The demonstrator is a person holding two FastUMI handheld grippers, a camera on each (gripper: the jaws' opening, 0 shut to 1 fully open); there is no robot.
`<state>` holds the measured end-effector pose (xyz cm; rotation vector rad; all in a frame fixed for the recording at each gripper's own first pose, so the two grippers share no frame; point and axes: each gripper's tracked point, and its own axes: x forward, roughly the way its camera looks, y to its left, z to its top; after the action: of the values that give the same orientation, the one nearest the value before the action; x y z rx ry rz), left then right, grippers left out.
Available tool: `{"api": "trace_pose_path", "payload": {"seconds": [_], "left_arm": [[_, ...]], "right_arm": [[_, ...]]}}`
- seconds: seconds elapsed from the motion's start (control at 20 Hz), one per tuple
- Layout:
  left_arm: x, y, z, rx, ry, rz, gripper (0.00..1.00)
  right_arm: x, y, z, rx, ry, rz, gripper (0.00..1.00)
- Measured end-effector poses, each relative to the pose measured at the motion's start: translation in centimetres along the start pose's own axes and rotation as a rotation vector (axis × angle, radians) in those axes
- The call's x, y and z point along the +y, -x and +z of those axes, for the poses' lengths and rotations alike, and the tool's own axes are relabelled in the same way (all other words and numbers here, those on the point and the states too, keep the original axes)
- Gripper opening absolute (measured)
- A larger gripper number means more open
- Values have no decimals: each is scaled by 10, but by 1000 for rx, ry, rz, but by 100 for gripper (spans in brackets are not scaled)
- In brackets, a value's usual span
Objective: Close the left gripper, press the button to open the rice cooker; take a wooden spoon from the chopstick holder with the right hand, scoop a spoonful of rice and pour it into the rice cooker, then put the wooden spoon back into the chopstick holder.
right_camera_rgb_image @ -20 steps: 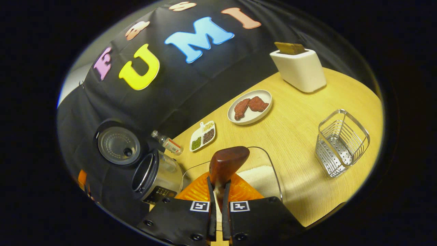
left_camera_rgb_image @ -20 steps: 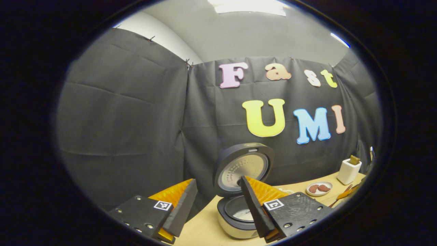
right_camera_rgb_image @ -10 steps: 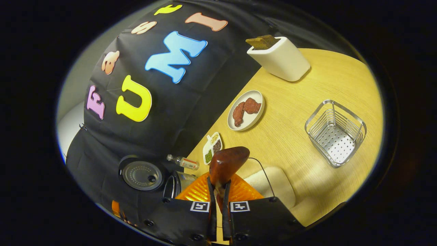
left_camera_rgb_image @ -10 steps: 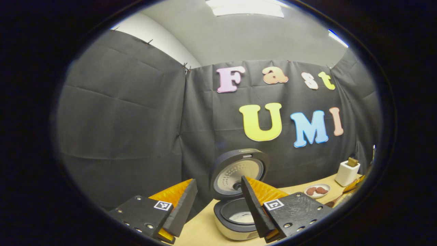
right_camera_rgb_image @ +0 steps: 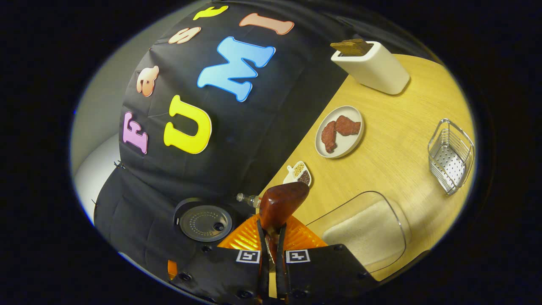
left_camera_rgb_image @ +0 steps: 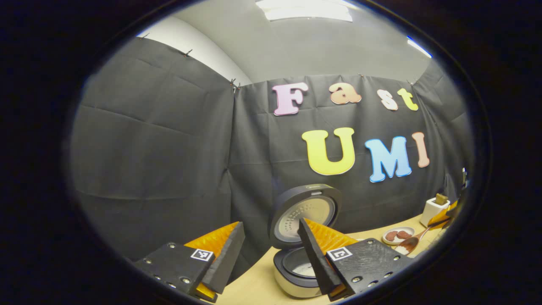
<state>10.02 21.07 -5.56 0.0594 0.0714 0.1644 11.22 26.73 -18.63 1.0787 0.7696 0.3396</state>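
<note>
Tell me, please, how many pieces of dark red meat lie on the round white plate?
2. On the round white plate in the right gripper view, one meat piece lies at the left and the other meat piece touches its upper end. None seems hidden.

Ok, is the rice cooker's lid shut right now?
No, in the left gripper view the rice cooker stands with its lid swung up and the inner pot exposed.

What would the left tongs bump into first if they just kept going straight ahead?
Probably the open white rice cooker, whose raised dark round lid stands between the open left tongs. Depth is unclear in this view; aimed higher, they would meet the black cloth wall.
</note>
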Motion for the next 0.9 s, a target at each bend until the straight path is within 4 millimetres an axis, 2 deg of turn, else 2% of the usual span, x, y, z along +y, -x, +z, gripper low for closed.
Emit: {"api": "trace_pose_path", "payload": {"seconds": [0.25,0.45,0.6,0.7,0.9], "left_arm": [[27,-2,-7,2,0,30,81],[59,-1,-16,11,3,65,81],[78,3,-21,18,4,94,81],[91,7,-24,26,1,118,81],[118,16,-30,39,3,171,81]], "right_arm": [[44,-34,-21,34,26,63,7],[75,-62,-46,74,55,106,7],[93,-86,-70,104,87,129,4],[102,-102,-85,124,122,141,8],[115,-128,-116,161,200,154,8]]}}
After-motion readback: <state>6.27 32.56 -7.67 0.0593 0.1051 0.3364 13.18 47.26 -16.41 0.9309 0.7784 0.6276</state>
